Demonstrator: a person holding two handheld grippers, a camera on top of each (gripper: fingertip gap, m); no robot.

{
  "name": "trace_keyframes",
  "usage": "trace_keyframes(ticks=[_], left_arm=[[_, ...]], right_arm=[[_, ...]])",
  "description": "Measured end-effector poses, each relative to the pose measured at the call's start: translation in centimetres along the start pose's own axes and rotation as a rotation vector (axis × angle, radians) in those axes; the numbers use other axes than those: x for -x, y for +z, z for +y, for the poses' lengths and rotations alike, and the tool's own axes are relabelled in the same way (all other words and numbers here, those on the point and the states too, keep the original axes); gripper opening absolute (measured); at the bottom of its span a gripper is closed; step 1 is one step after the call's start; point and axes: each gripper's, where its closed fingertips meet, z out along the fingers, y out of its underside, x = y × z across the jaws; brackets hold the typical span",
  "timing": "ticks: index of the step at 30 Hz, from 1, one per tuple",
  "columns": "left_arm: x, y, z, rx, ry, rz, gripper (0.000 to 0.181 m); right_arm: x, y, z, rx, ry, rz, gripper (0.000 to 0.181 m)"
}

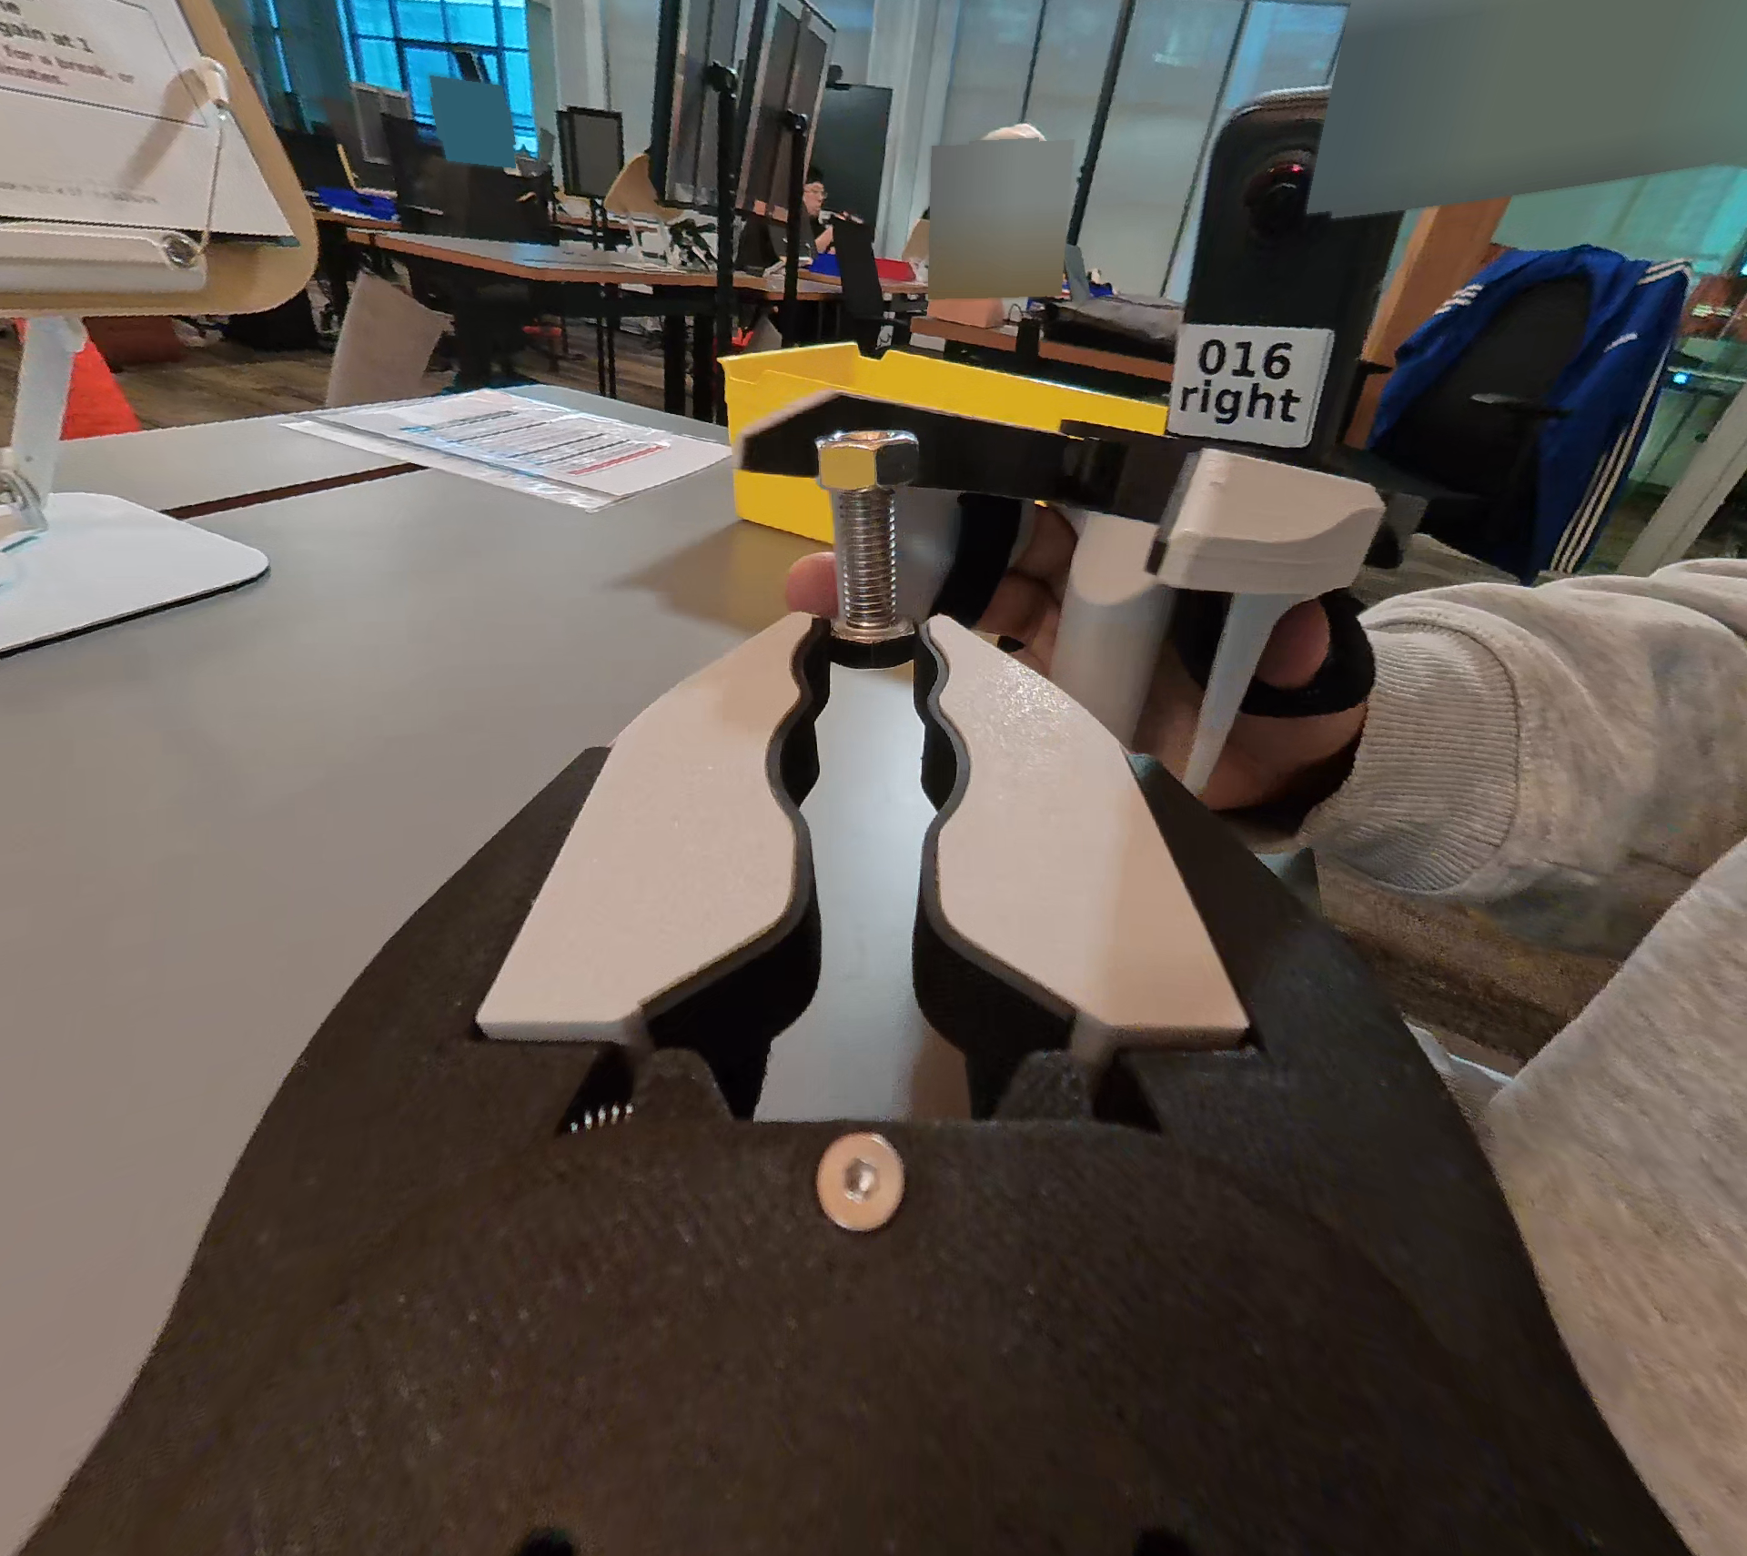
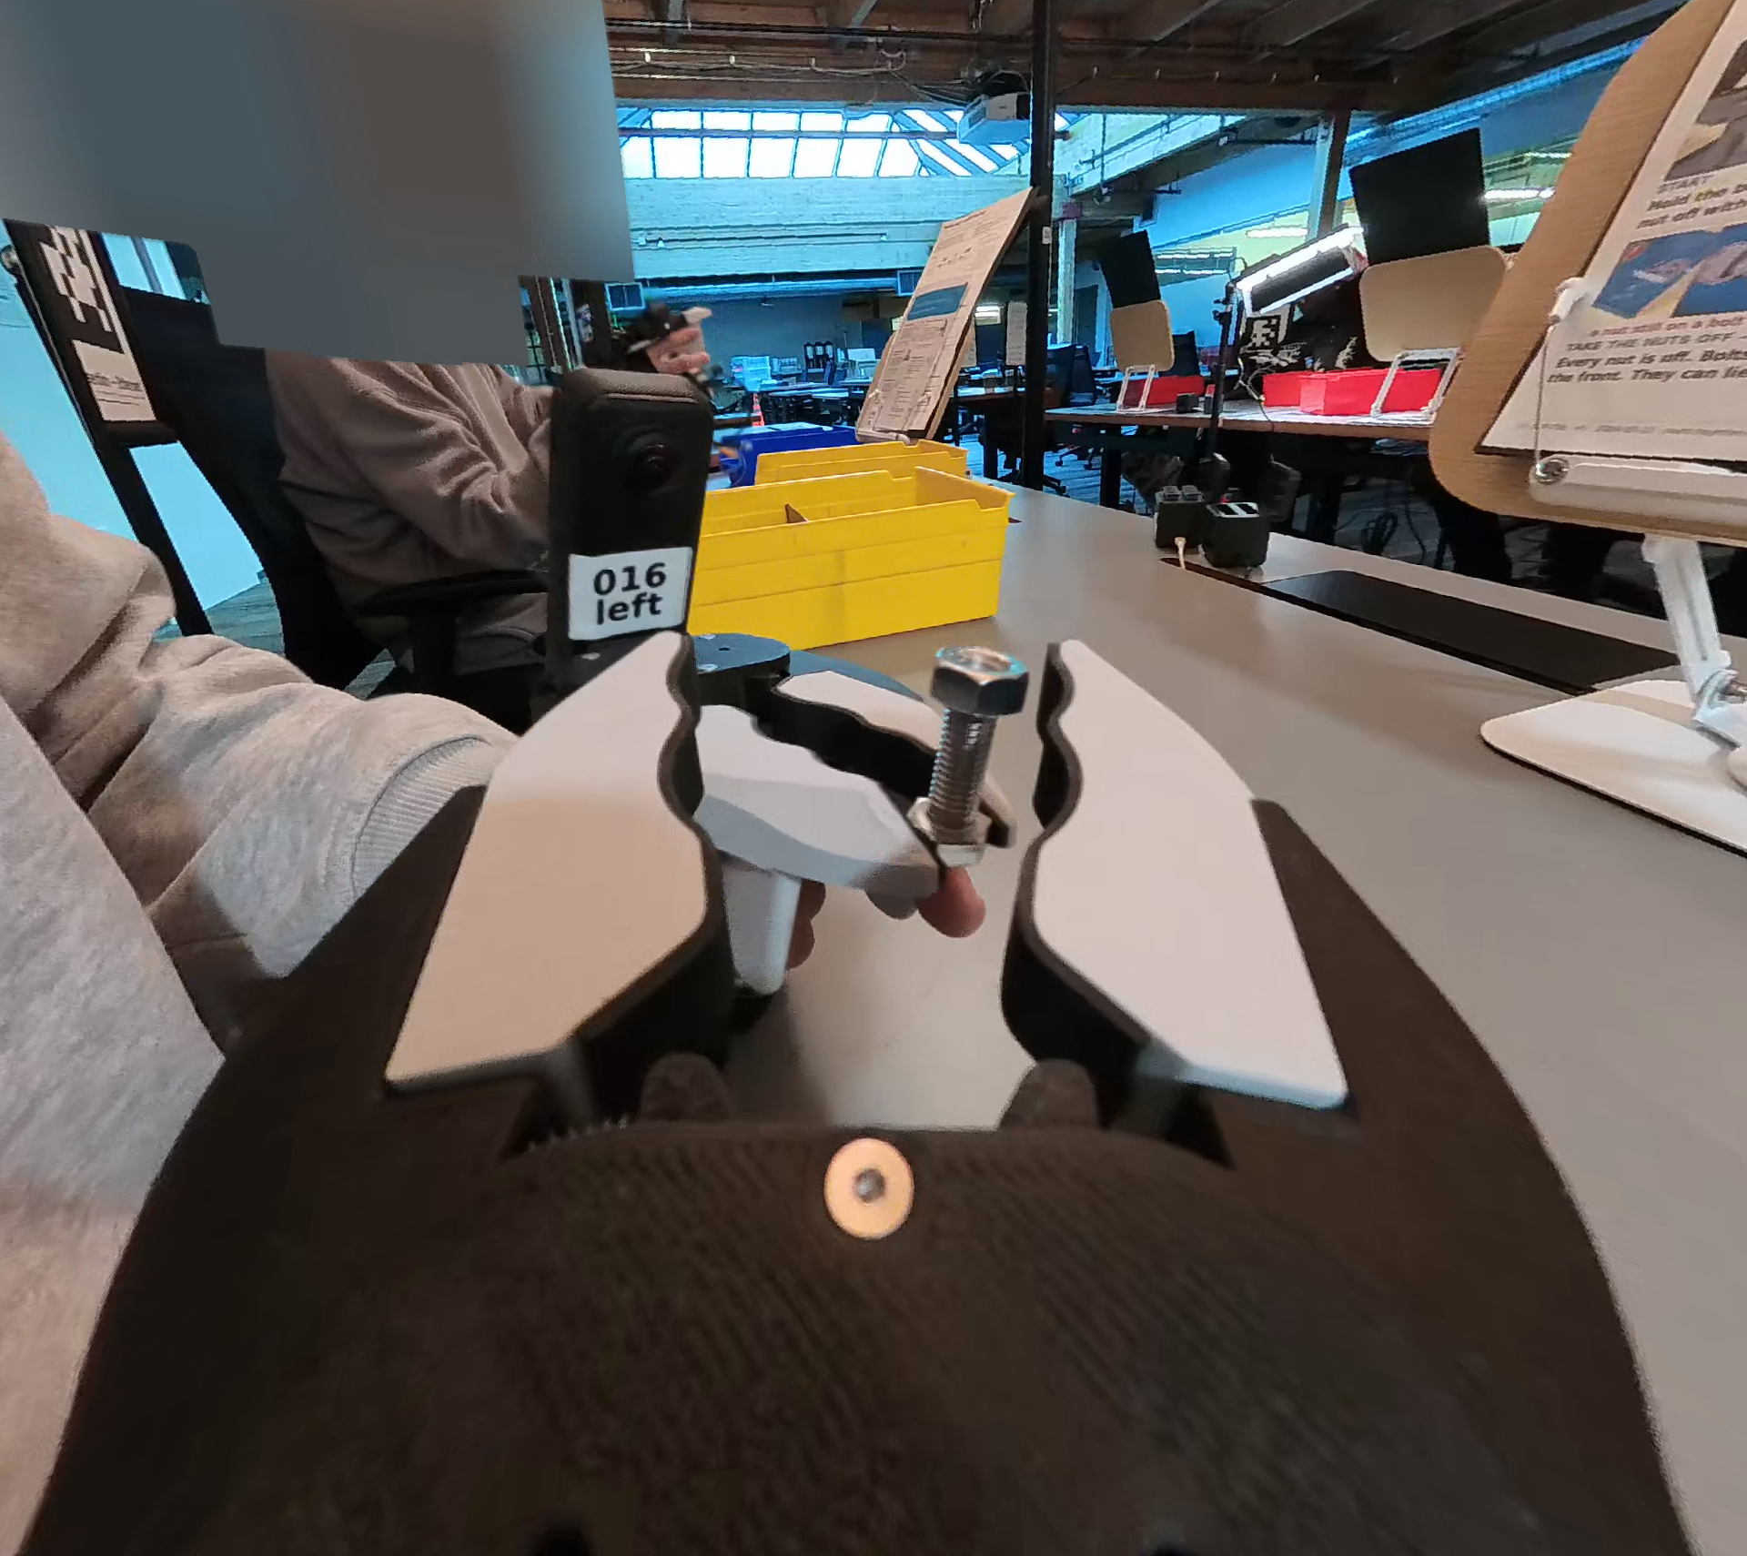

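Note:
A silver hex bolt (image 1: 865,546) stands upright above the grey table (image 1: 378,707), head up, with a nut (image 1: 868,639) at its lower end. My left gripper (image 1: 870,641) is shut on that nut; a person's fingertip shows just behind it. In the right wrist view the bolt (image 2: 969,745) rises from the left gripper's fingers (image 2: 813,820), which clamp the nut (image 2: 955,839). My right gripper (image 2: 865,660) is open, its fingers wide apart on either side of the bolt head (image 2: 978,674), not touching it. Its black finger (image 1: 993,452) reaches in from the right at head height.
A yellow bin (image 1: 945,386) stands on the table behind the bolt, also in the right wrist view (image 2: 851,565). A wooden document stand (image 1: 142,93) on a white base is at far left, shown at right in the other view (image 2: 1607,282). A plastic-sleeved sheet (image 1: 510,442) lies beyond. A grey sleeve (image 1: 1513,707) is at right. One gripper's finger ends stand about 4 cm off the other's.

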Motion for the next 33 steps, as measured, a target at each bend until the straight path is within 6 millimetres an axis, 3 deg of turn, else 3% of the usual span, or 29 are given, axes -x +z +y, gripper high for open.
trace_keyframes(ticks=[11, 20, 27, 29, 33], left_arm=[[3.2, -0.8, -0.3, -0.005, -0.023, -0.094, 0.018], [0.7, -0.1, 0.0, 0.018, 0.049, -0.014, 0.019], [2.0, -0.2, -0.2, 0.003, -0.017, -0.043, 0.019], [2.5, -0.3, -0.2, -0.006, -0.042, -0.059, 0.019], [2.7, -0.4, -0.3, -0.011, -0.048, -0.060, 0.019]], right_arm=[[-0.7, -0.5, -0.3, -0.008, 0.007, 0.025, 0.060], [-0.6, -0.3, -0.2, -0.010, -0.020, 0.045, 0.071], [-0.1, -0.3, 0.0, -0.011, -0.012, 0.044, 0.076], [0.1, -0.5, -0.2, -0.017, 0.002, 0.029, 0.067], [-0.1, -0.5, -0.2, -0.013, -0.006, 0.045, 0.067]])
